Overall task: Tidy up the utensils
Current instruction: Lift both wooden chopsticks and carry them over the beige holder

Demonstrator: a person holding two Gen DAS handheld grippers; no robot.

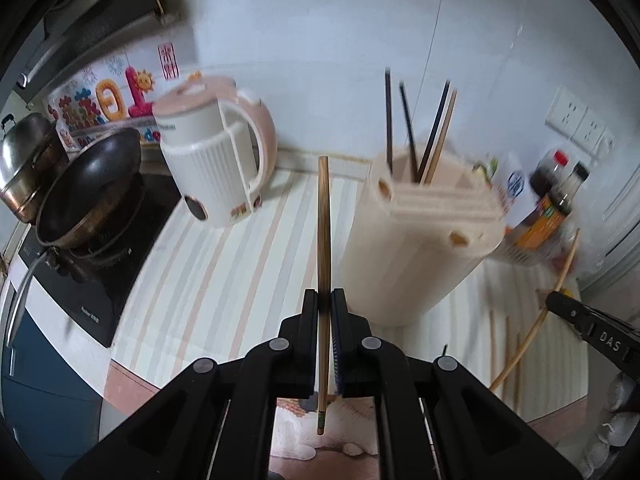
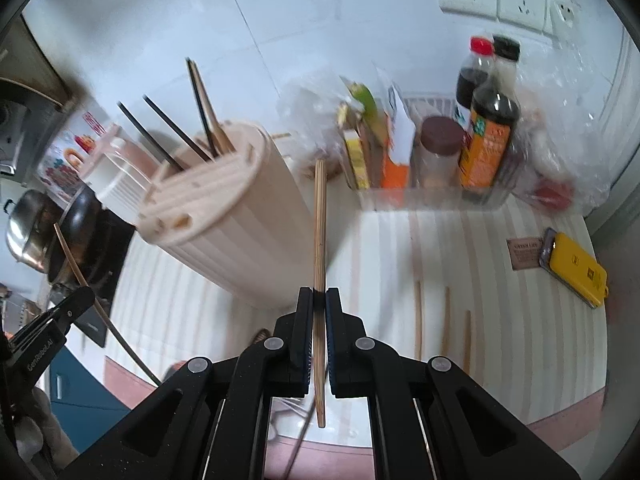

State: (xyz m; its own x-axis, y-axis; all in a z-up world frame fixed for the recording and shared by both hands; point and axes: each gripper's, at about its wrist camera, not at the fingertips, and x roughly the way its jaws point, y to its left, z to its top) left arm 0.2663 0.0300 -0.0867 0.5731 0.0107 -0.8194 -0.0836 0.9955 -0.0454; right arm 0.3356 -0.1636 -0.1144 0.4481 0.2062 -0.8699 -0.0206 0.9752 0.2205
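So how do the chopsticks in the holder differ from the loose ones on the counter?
The chopsticks in the holder stand leaning, tips up, out of the holder; the loose chopsticks lie flat on the counter. Most of those in the holder are dark with at least one pale, while the loose ones are all pale wood. Both groups are untouched by either gripper.

Utensil holder (image 1: pixel 416 240) motion-blurred; its chopsticks' (image 1: pixel 408 128) lower ends hidden inside; condiment bottle (image 1: pixel 548 200) labels unreadable.
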